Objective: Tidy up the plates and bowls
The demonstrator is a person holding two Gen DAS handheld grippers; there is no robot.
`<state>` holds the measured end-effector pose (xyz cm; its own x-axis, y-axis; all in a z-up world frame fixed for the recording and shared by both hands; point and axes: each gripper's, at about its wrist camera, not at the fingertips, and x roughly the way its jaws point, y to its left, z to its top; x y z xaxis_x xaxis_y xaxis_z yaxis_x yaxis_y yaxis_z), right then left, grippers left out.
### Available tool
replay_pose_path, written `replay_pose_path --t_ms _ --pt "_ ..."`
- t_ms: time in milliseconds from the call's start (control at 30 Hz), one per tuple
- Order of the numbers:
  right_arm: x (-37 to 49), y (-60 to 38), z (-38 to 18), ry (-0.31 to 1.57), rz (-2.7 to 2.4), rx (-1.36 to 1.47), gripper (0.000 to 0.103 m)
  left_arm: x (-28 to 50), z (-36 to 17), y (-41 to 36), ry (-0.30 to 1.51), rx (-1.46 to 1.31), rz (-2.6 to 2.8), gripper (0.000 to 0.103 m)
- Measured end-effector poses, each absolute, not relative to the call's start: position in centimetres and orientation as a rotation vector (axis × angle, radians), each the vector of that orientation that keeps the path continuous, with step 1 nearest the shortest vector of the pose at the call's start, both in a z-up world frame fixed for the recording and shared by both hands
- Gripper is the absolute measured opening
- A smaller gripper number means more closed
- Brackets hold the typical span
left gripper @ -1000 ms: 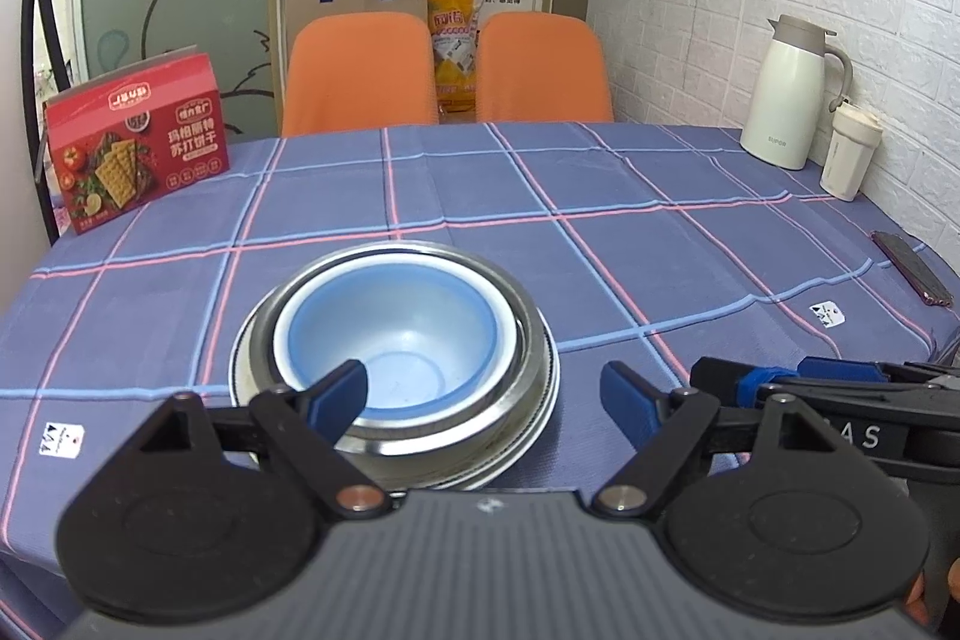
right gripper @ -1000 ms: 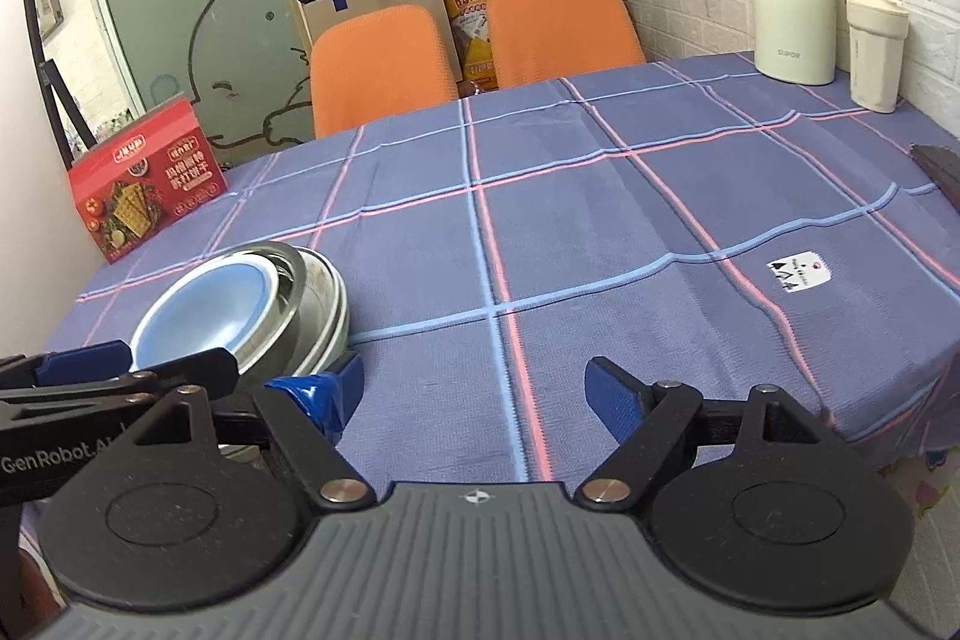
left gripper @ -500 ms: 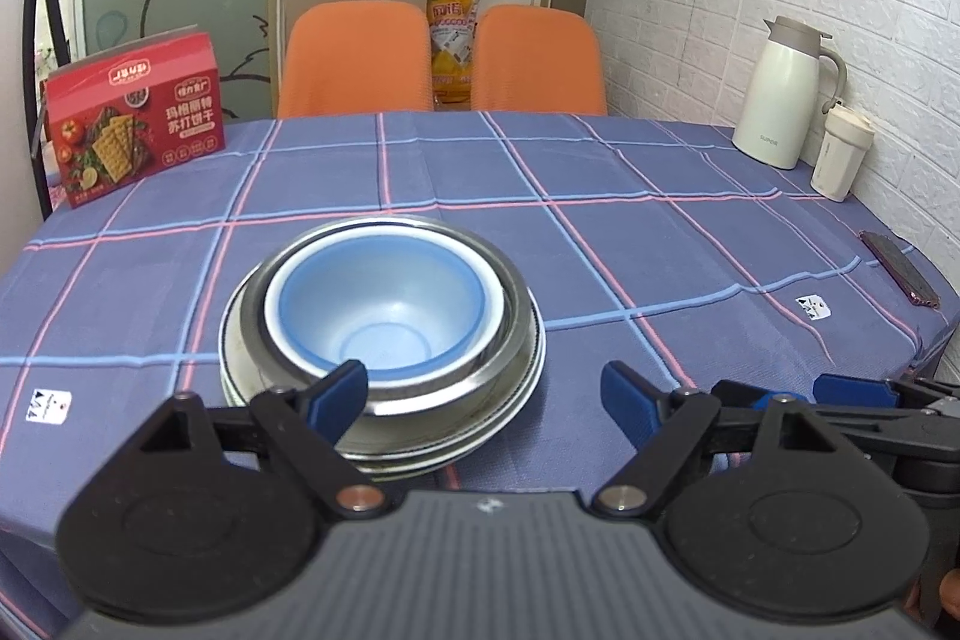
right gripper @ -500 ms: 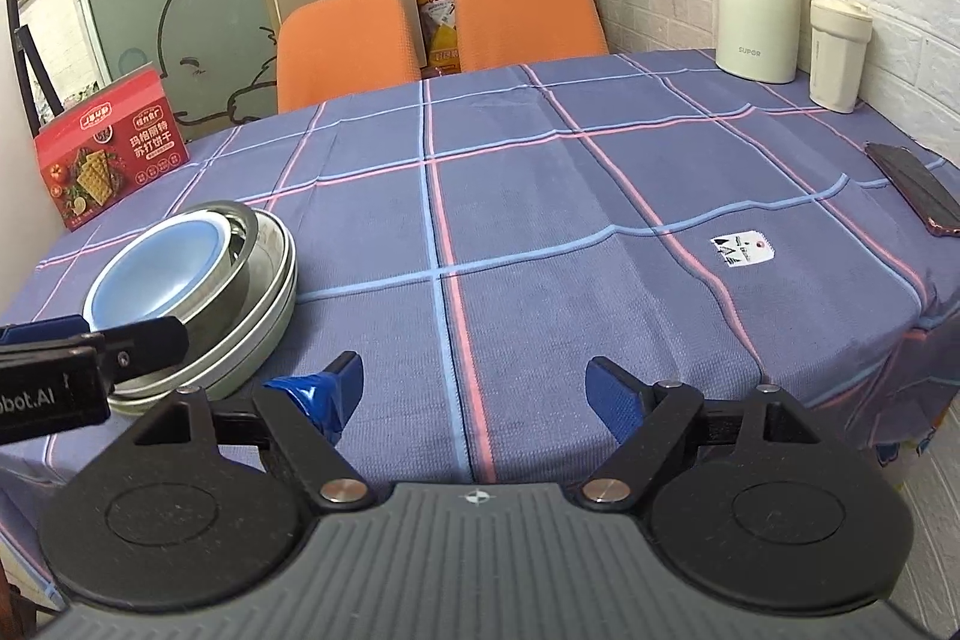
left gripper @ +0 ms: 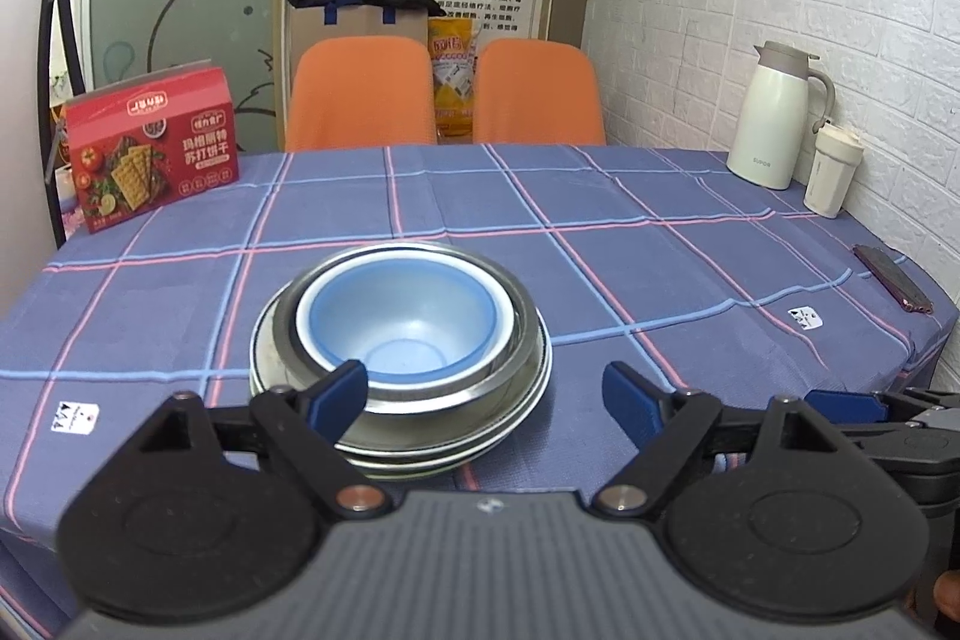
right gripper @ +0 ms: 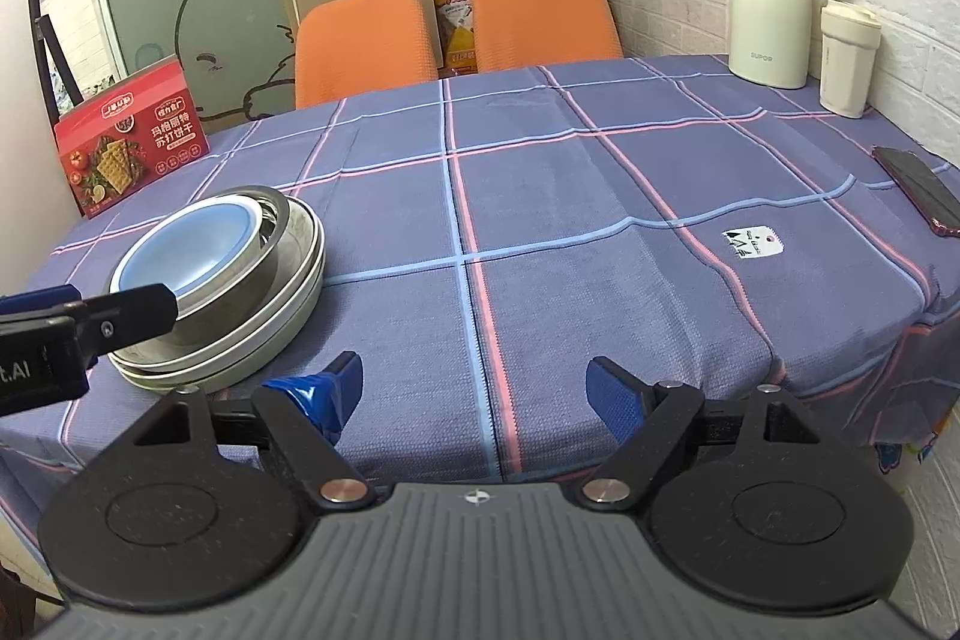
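On the table draped in a blue-violet checked cloth (right gripper: 600,220) sits one tidy stack: a pale blue plastic bowl (left gripper: 402,322) nested inside a shiny steel bowl (left gripper: 516,340), and that in turn resting on a couple of shallow steel plates (left gripper: 522,400). The stack stands near the front edge of the table, toward its left side.

The left gripper (left gripper: 485,388) hangs just in front of the stack, its blue-tipped fingers (left gripper: 336,391) spread wide and holding nothing; the left fingertip sits in front of the steel bowl's near rim, though I cannot tell whether it touches. The right gripper (right gripper: 474,388) hovers over the near edge of the cloth, to the right of the stack, jaws likewise wide apart and empty.

Further back, a red cracker box (left gripper: 153,148) stands upright at the far left corner of the table. Along the right, by the white brick wall, a cream thermos jug (right gripper: 771,1) stands just beside a small cream tumbler with a lid (right gripper: 846,61), and a dark phone (right gripper: 918,187) lies flat nearer the right edge. Two orange chairs (left gripper: 360,94) are pushed in at the far side, with a cardboard box (left gripper: 360,19) behind them.
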<state>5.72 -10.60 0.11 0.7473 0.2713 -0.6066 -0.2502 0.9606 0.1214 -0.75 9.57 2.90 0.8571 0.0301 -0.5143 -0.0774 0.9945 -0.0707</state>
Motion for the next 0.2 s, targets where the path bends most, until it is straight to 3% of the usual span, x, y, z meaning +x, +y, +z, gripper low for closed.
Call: replay_pose_path --t_ms 200 --pt "5.5 -10.53 0.12 0.665 0.285 0.037 0.069 -1.12 3.34 9.59 0.516 -0.087 0.061 0.084"
